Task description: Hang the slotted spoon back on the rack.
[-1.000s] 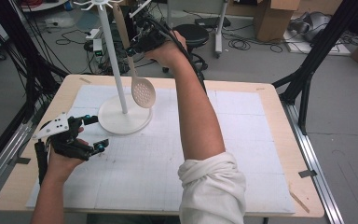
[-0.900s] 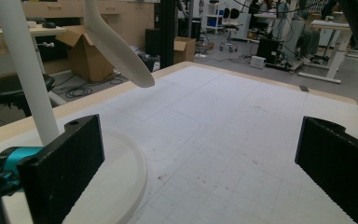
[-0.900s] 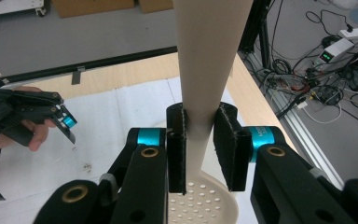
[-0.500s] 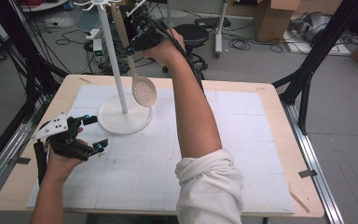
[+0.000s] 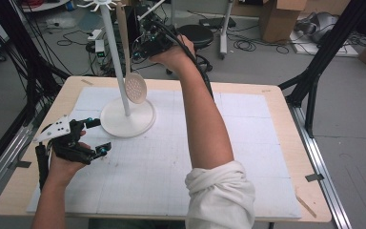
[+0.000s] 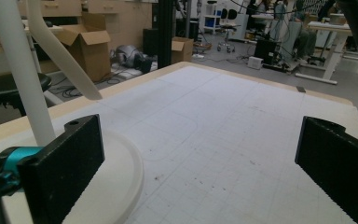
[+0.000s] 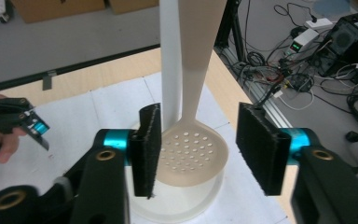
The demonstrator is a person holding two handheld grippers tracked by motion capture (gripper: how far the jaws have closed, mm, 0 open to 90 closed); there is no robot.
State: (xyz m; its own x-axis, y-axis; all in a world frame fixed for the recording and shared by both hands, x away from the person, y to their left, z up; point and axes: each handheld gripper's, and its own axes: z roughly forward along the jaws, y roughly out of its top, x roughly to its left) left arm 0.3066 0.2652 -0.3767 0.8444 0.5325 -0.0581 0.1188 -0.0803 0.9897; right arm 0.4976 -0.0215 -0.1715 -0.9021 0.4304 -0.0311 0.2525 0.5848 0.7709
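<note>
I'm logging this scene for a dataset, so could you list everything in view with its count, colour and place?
Slotted spoon: one, beige, hanging from the top of the stand, its perforated bowl low beside the pole.
Stand: one, white, tall pole on a round base, far left part of the mat.
Grid mat: one, white, covering most of the table.
Table: one, light wood.
Cardboard boxes: several, brown, on the floor beyond the table.
Left claw: one, black, low over the mat's left side, jaws apart with nothing between them.
Right claw: one, black, raised by the spoon's handle; jaws have just opened, pads clear of the spoon.
</note>
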